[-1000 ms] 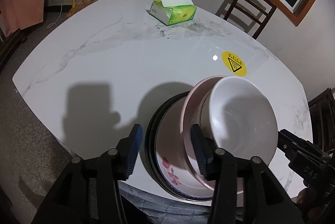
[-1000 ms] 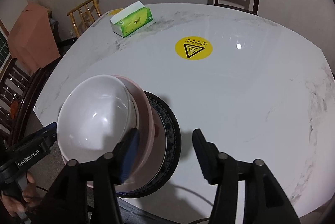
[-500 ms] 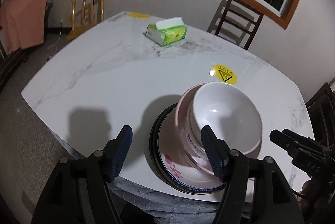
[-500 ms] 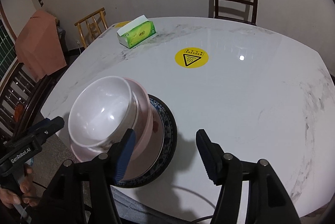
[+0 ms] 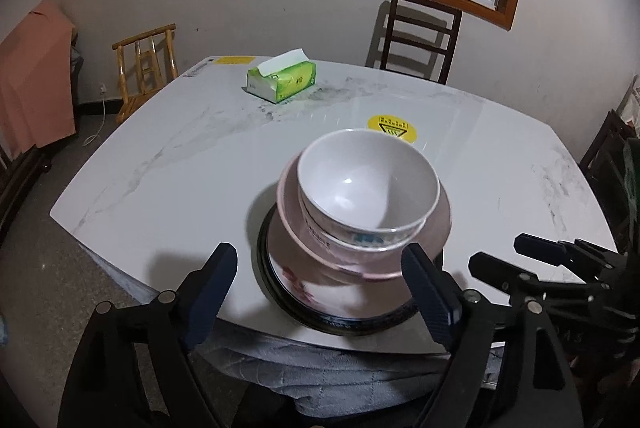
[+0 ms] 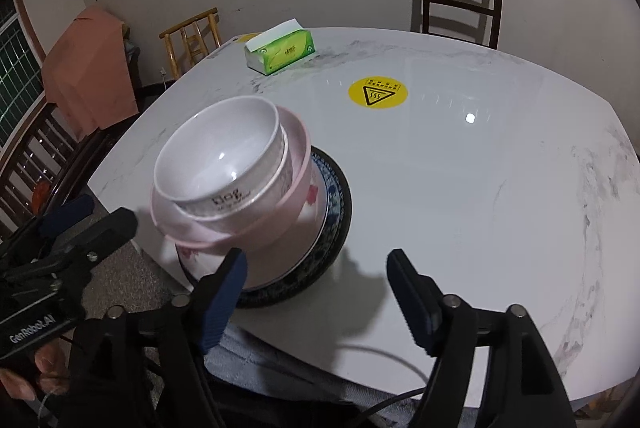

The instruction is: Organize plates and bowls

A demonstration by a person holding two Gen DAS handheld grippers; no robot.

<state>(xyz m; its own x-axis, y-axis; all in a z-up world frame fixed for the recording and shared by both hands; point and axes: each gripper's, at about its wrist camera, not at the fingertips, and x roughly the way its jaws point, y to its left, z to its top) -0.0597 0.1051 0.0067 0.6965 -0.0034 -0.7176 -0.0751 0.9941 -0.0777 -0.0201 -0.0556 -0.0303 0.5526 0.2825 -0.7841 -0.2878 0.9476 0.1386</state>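
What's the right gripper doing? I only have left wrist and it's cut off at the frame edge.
Observer: The right gripper holds nothing. Its jaws are opening over bare table, beside the stack.
Operator: Is my left gripper touching the bowls?
Observer: No. The left gripper is apart from the pink bowl, jaws opening, nothing between them.
Operator: Plate detail on the far side?
Observer: The plate shows a blue patterned band inside its dark rim. The white bowl has black lettering on its side.
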